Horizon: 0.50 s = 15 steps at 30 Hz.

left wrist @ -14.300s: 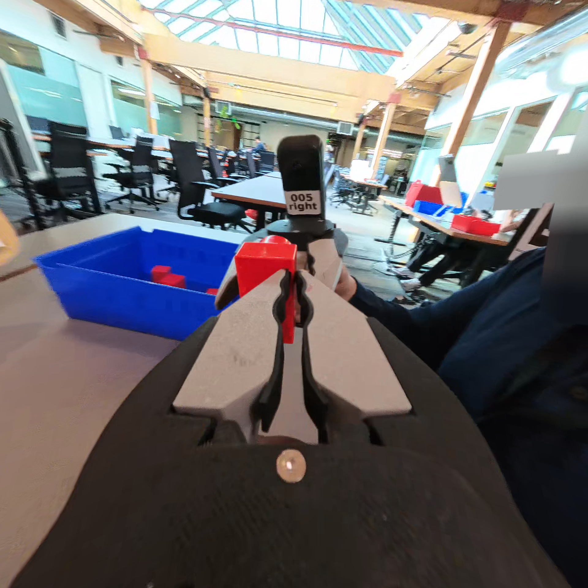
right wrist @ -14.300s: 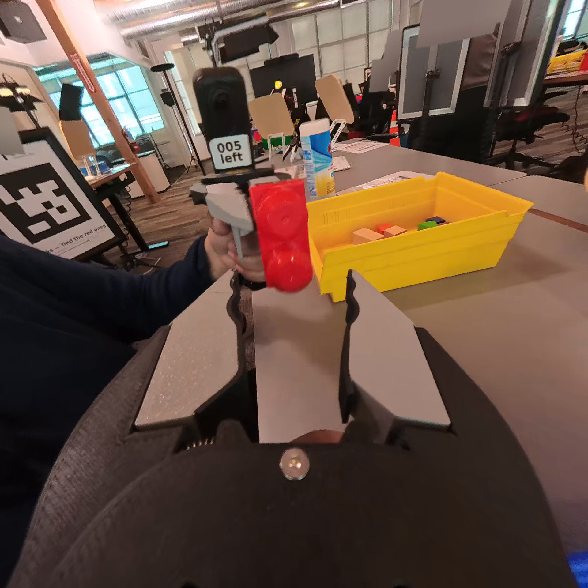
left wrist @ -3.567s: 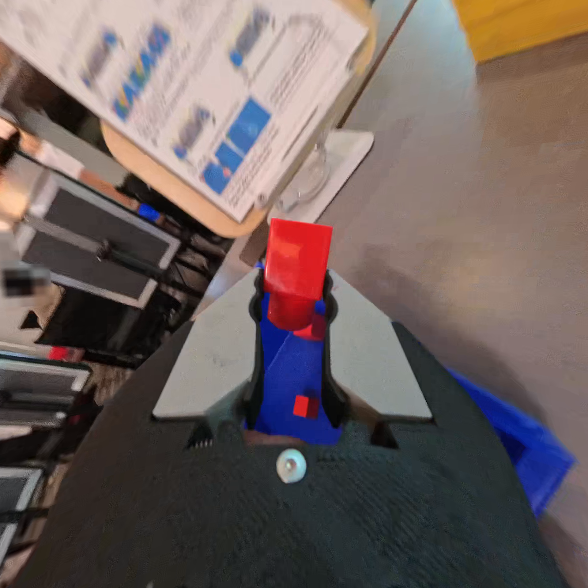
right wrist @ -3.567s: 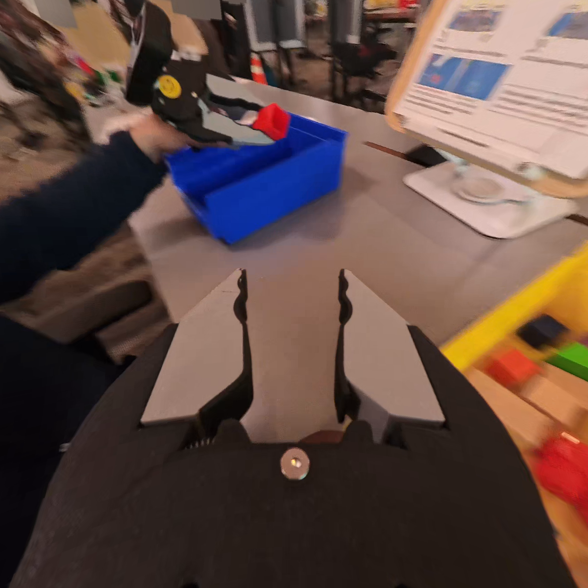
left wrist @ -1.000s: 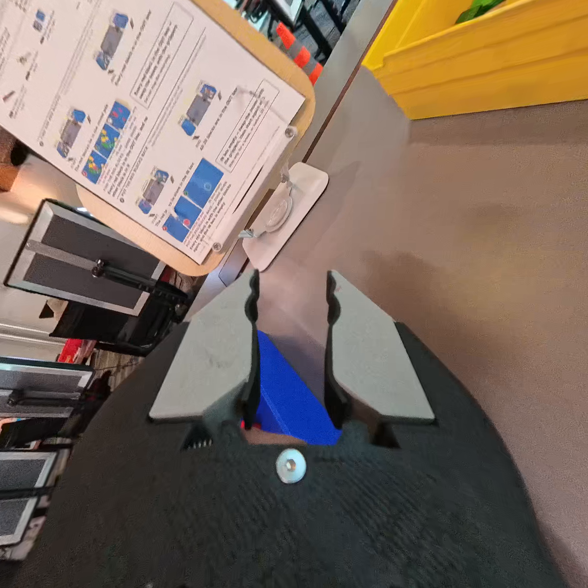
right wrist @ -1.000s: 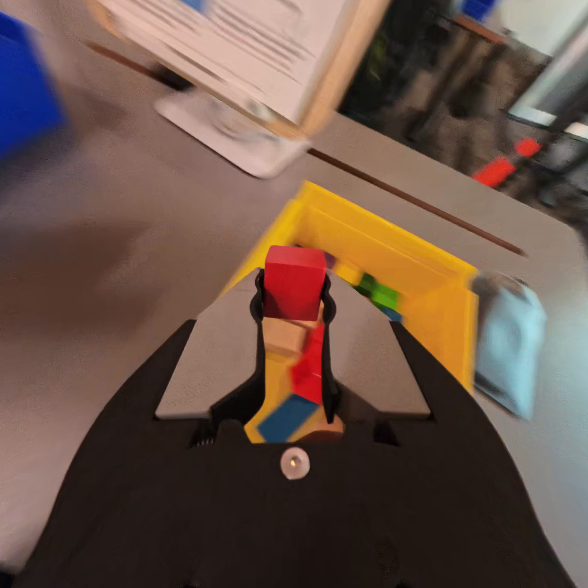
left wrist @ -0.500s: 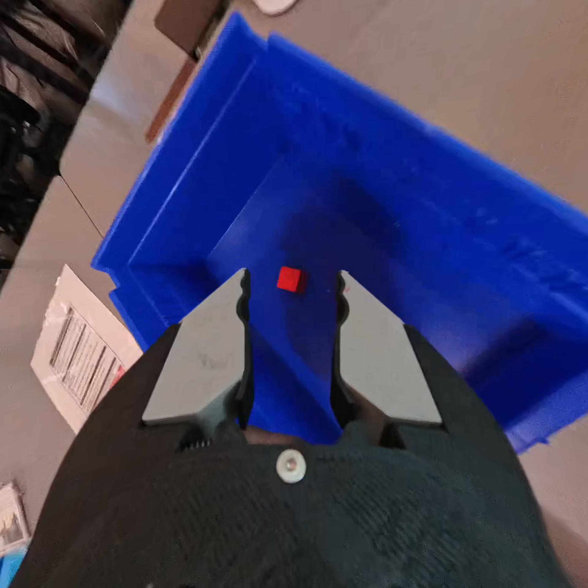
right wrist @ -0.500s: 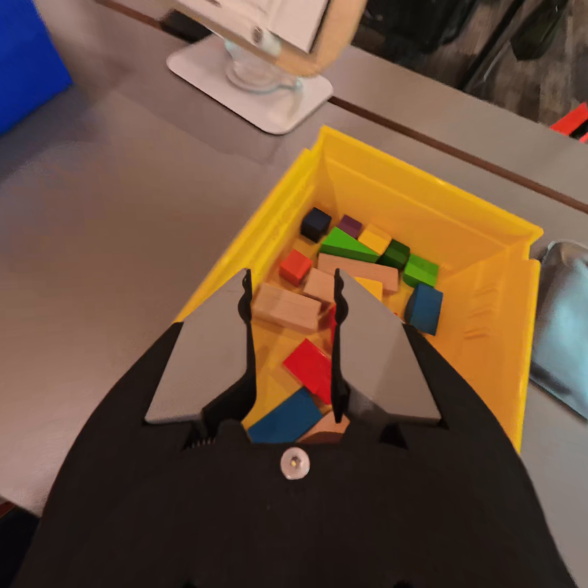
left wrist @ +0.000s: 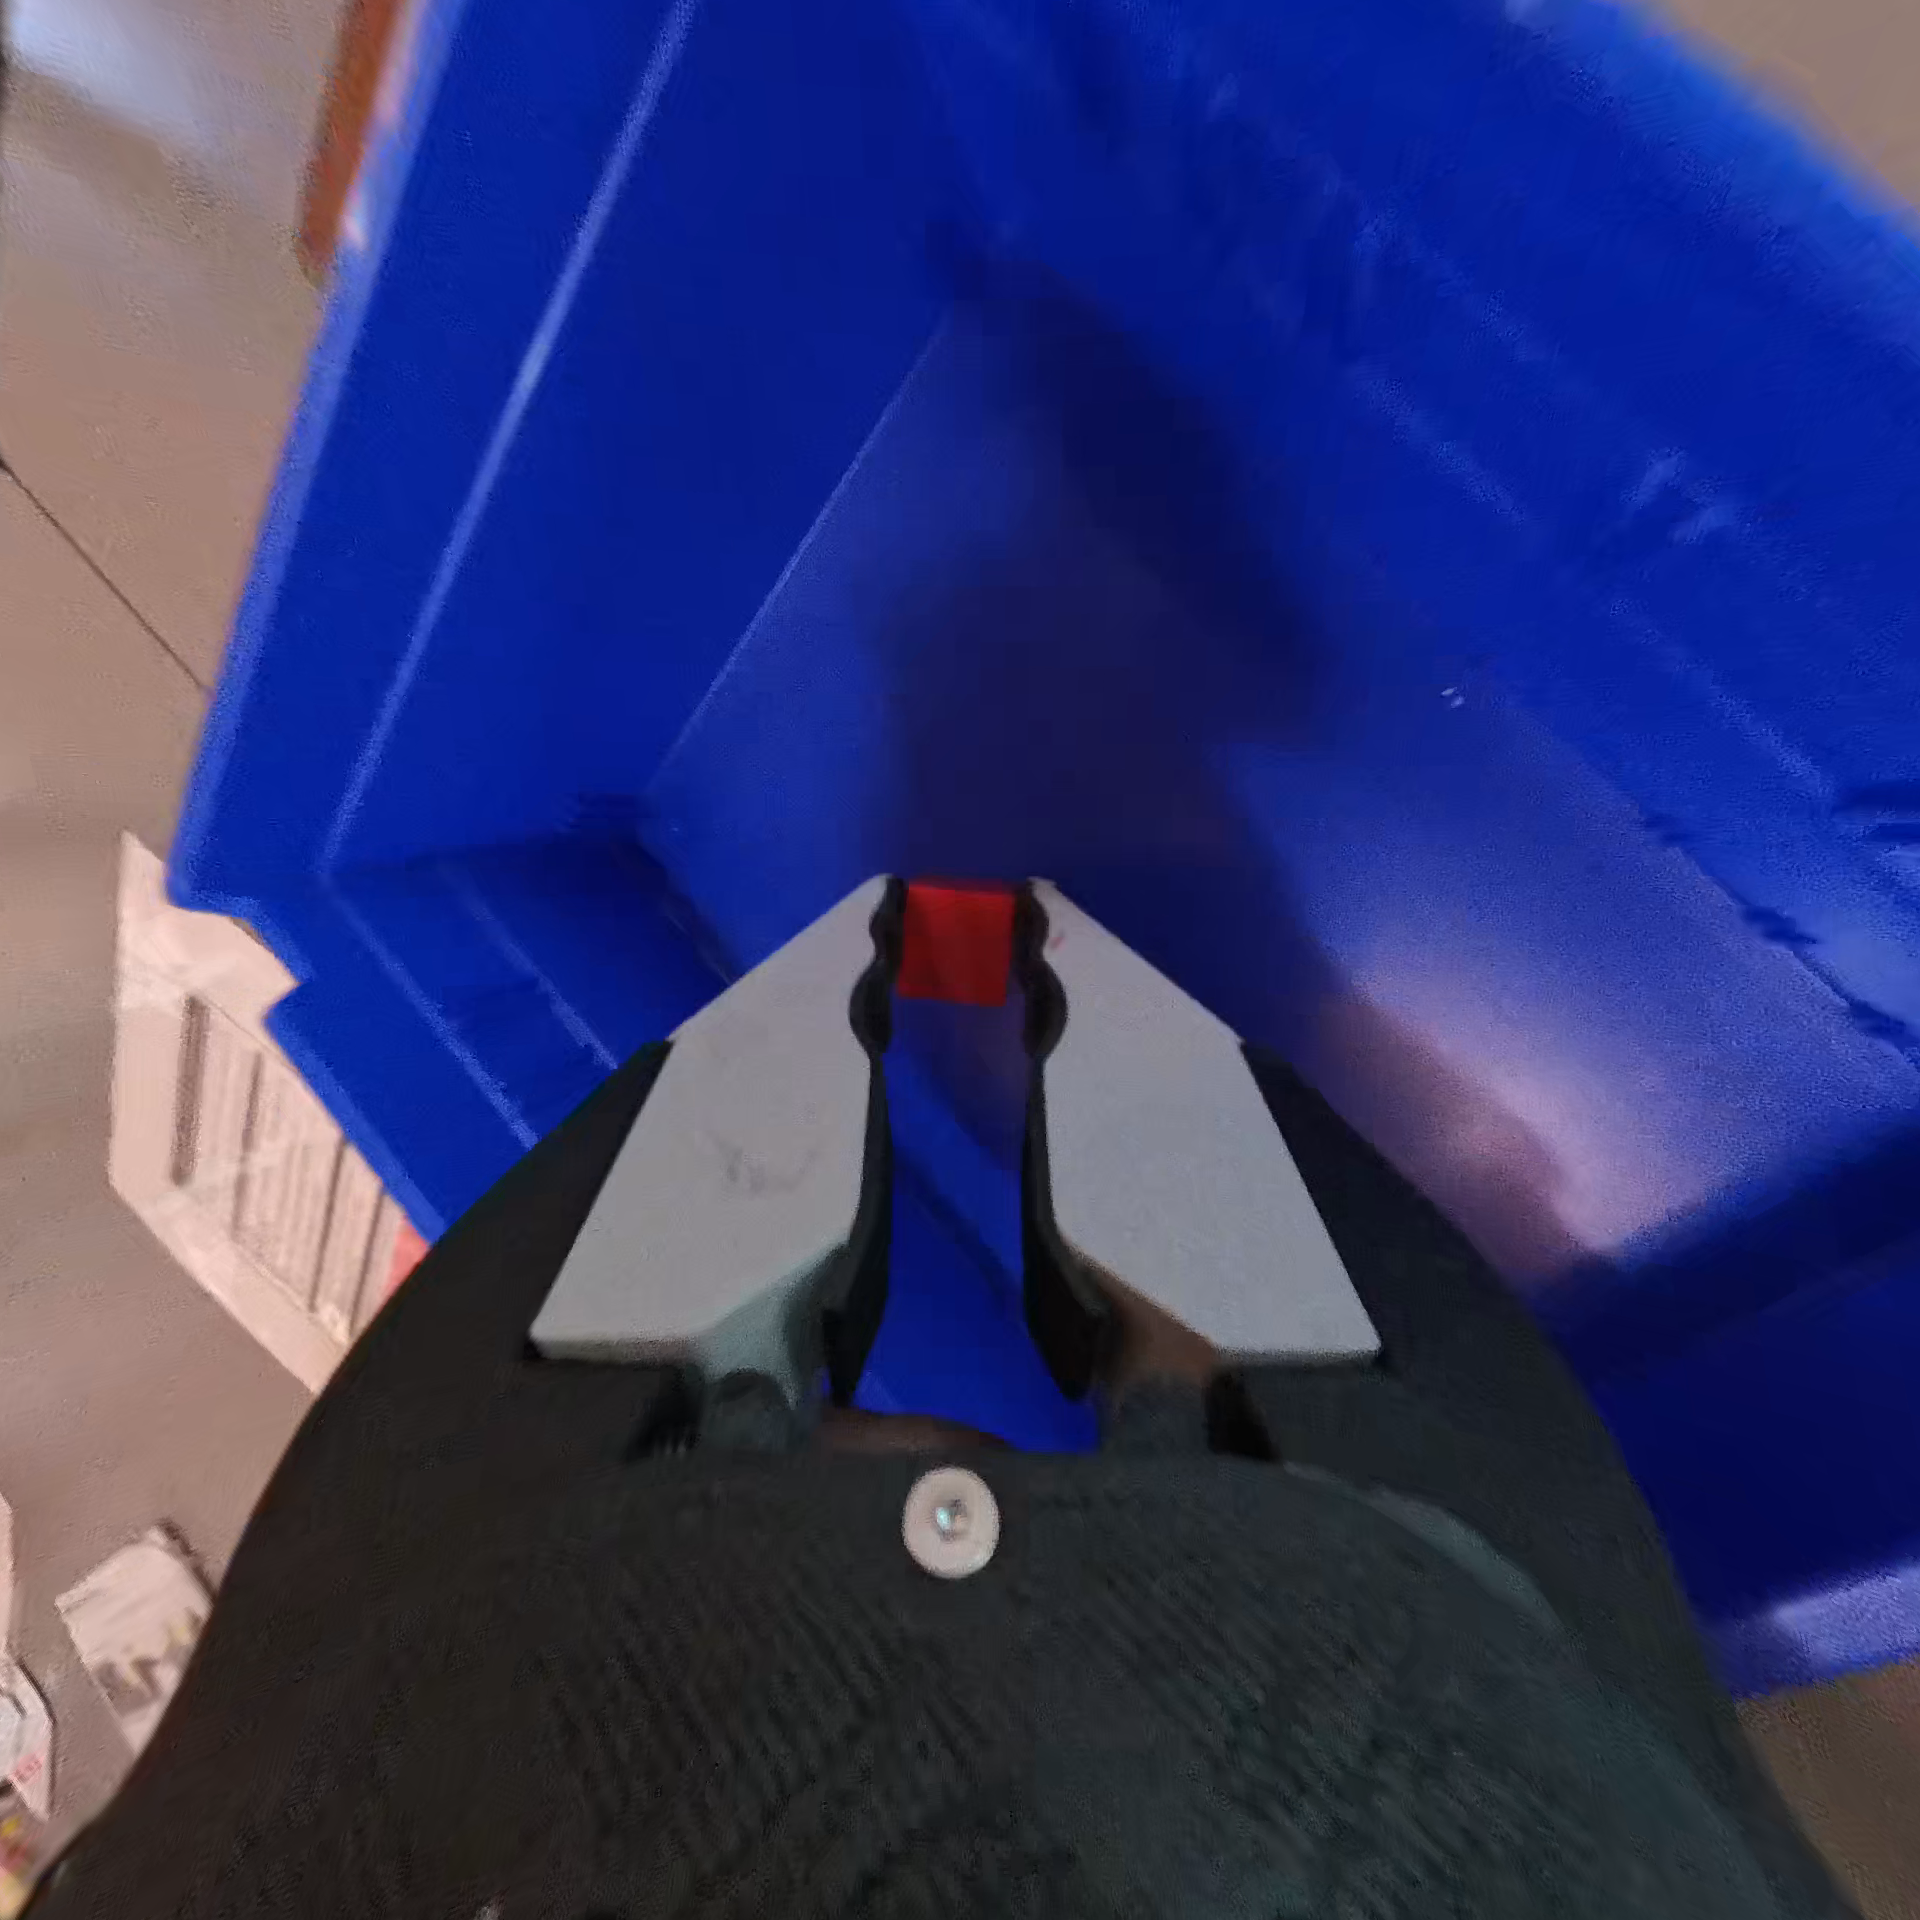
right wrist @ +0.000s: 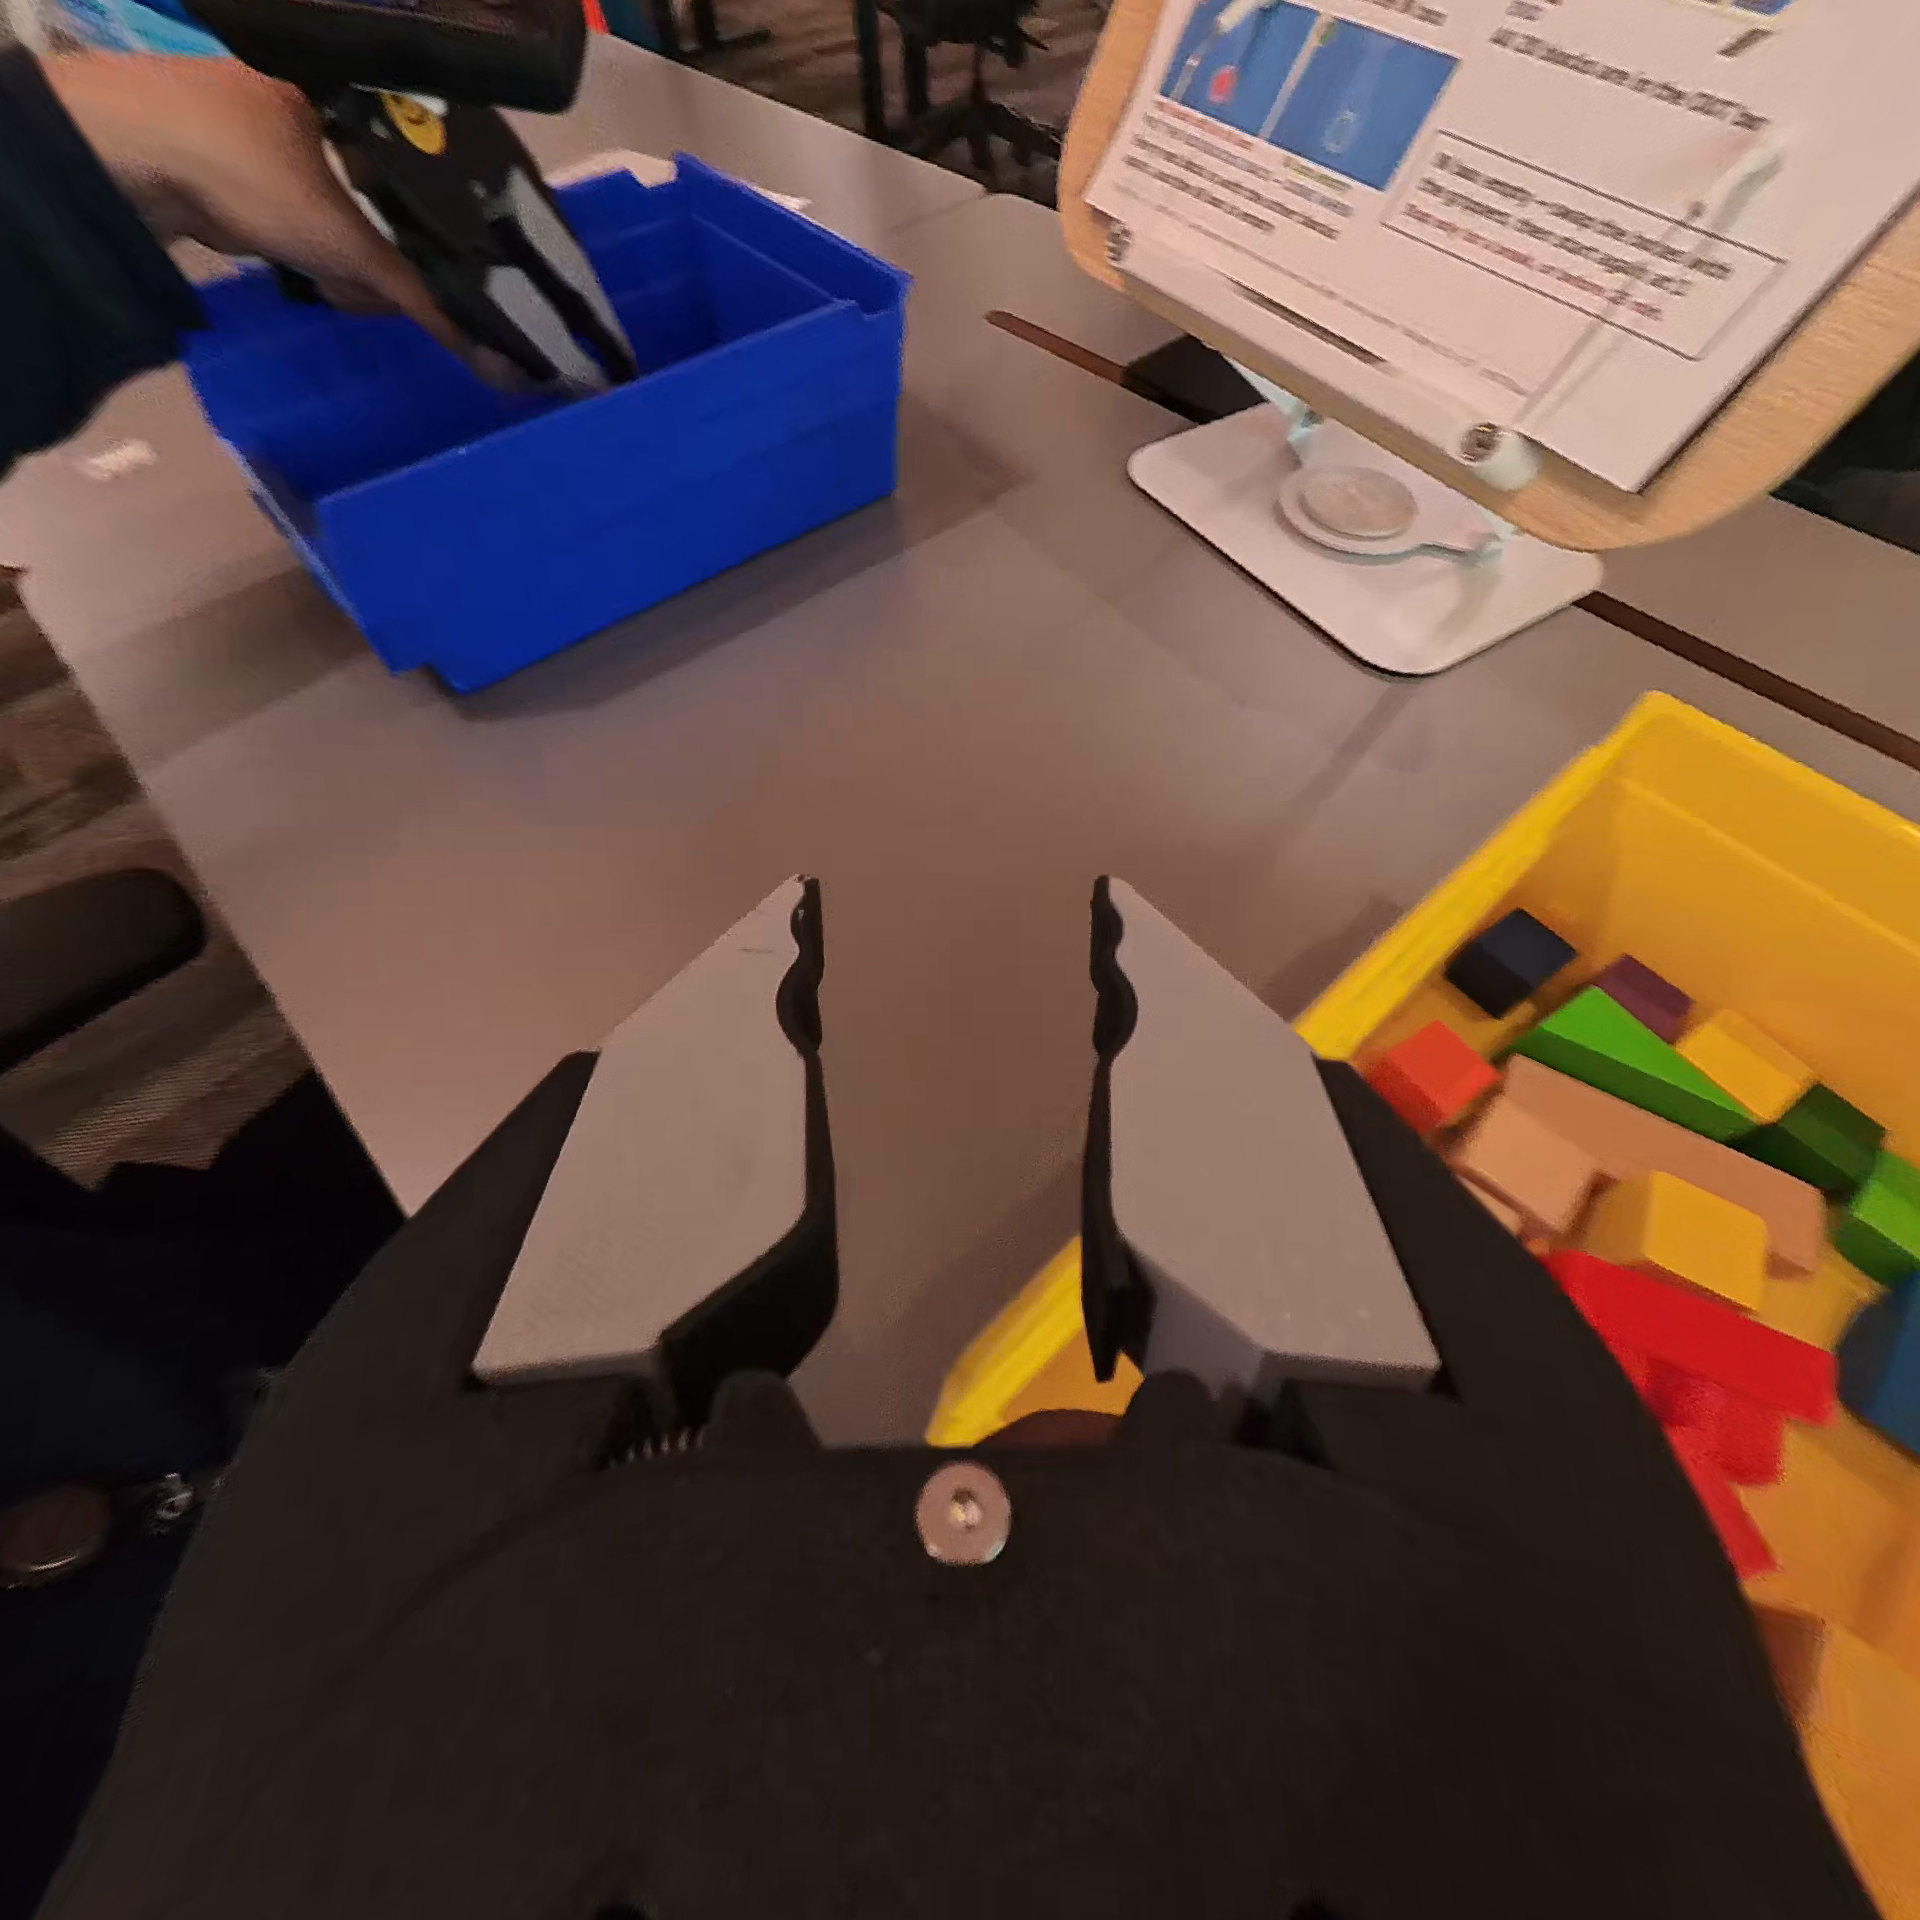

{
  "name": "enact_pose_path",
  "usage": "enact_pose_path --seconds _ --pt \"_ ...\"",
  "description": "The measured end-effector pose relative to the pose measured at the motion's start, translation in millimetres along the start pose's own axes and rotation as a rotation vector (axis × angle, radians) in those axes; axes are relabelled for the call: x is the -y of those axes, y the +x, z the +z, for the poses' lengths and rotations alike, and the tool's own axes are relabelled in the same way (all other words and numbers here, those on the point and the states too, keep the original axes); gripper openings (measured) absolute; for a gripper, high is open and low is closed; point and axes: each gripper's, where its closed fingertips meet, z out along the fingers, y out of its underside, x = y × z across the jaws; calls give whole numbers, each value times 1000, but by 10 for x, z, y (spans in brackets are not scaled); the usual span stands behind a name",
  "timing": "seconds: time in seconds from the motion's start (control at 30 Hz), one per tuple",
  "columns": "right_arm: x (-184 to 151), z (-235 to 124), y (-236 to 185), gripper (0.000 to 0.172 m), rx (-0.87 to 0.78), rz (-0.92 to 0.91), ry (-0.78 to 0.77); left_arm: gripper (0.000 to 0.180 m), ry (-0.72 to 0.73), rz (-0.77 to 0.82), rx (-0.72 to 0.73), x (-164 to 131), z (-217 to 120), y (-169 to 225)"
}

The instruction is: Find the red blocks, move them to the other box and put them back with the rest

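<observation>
The setting was an office-type workroom with a staged test bench. A grey table carried a blue bin and a yellow bin of coloured blocks. An instruction sheet was mounted on a wooden board on a white stand. Loose papers lay beside the blue bin. Dark stand or chair legs stood on patterned flooring beyond the table.

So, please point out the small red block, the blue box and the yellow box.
small red block [left wrist: 954,940], left wrist view, its top face
blue box [right wrist: 623,509], right wrist view, its front wall
yellow box [right wrist: 1538,831], right wrist view, its rim
</observation>
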Motion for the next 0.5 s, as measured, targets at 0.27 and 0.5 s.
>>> enact_pose_path --seconds 0.27,0.5 --pt "296 410 -889 51 627 310 188 19 1052 273 -203 1365 -1805 1177" --pt "871 397 -1423 61 1130 534 292 19 1451 485 -309 1471 -2497 2252"
